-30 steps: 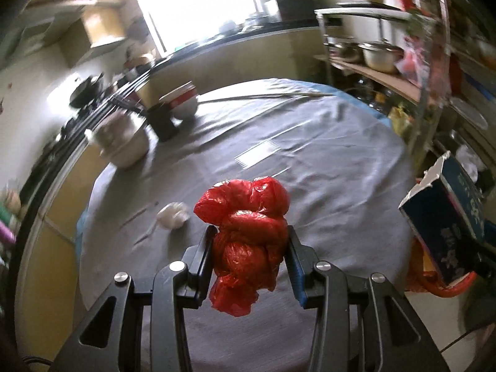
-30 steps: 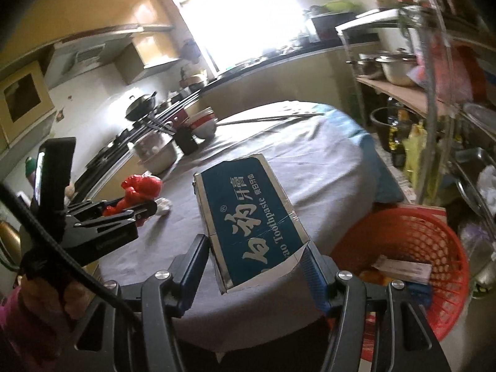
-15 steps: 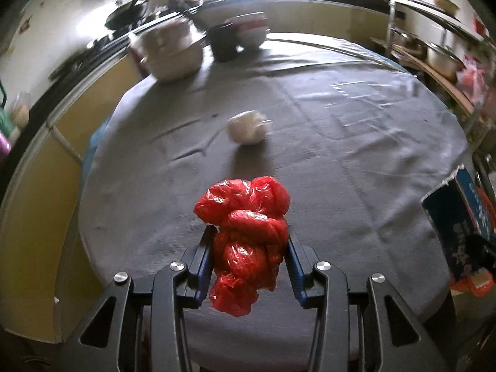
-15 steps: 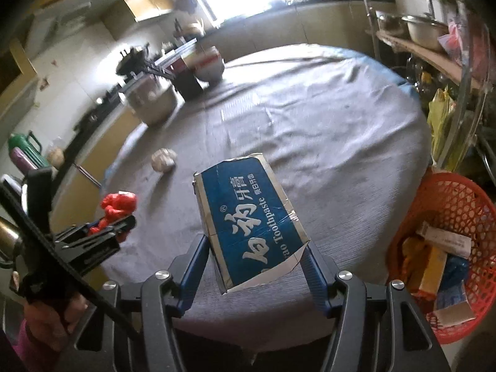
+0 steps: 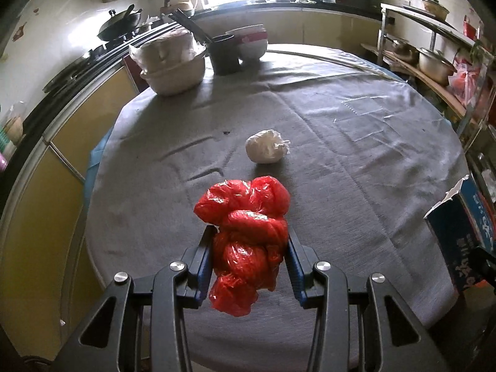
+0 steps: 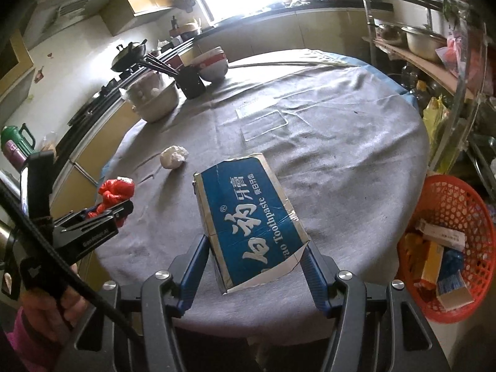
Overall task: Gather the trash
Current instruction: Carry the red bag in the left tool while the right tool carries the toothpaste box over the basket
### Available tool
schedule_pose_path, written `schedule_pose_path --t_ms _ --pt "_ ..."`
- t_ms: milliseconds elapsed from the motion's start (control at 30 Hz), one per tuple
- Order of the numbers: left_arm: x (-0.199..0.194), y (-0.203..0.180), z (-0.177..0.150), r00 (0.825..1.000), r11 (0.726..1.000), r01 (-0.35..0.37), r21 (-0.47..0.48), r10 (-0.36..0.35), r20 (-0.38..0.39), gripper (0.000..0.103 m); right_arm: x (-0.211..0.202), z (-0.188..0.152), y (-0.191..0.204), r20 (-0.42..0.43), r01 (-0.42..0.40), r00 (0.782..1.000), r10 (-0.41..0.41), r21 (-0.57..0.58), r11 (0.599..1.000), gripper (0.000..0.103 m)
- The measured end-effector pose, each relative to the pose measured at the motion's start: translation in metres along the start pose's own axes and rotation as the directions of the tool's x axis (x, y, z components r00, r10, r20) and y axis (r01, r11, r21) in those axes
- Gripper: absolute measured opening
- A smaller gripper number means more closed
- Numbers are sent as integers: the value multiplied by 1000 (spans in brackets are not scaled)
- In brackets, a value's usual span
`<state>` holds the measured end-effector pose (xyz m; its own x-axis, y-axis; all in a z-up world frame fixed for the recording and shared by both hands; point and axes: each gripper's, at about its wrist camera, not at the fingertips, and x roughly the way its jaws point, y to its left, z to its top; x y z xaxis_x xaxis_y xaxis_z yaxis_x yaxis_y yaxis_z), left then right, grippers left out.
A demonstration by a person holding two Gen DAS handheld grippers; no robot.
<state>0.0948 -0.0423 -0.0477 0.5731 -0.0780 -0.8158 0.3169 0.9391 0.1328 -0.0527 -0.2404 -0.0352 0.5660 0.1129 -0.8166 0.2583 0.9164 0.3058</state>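
Note:
My left gripper (image 5: 249, 238) is shut on a crumpled red plastic bag (image 5: 248, 217) and holds it above the near edge of the round grey-clothed table (image 5: 341, 142). It also shows in the right wrist view (image 6: 116, 207) at the left, with the red bag (image 6: 116, 190). My right gripper (image 6: 255, 248) is shut on a flattened blue toothpaste box (image 6: 248, 223), held over the table's near side; the box also shows in the left wrist view (image 5: 465, 232). A white crumpled wad (image 5: 266, 150) lies on the table beyond the red bag, and shows in the right wrist view too (image 6: 173, 156).
An orange mesh basket (image 6: 449, 204) with several boxes stands on the floor right of the table. A covered pot (image 5: 173, 62), a dark cup with chopsticks (image 5: 223, 52) and stacked bowls (image 5: 251, 42) stand at the table's far edge. A metal shelf rack (image 6: 434, 46) stands at right.
Both grippers, still holding the red bag and the box, have swung so the table's far side and the white wad sit more central. The orange basket now shows lower right.

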Motion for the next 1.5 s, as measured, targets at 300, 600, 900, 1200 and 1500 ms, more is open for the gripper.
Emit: schedule_pose_path --t_ms 300,600,900,1200,1500 --pt "-7 26 3 1000 1000 -9 -20 9 16 44 9 11 34 6 -28 1000 28 -66 997 62" --pt "-28 37 8 997 991 -54 -120 61 56 44 14 36 47 2 -109 994 110 -128 986 63" --pt "-56 10 11 990 988 -88 -130 101 102 44 -7 44 31 53 -170 982 180 -158 973 63" --pt "-77 -48 16 990 998 -37 -46 42 134 44 -31 30 -19 109 -166 978 175 -93 982 63" --pt "-87 -107 26 989 998 0 68 -10 147 44 -53 24 -79 163 -142 977 136 29 989 63"
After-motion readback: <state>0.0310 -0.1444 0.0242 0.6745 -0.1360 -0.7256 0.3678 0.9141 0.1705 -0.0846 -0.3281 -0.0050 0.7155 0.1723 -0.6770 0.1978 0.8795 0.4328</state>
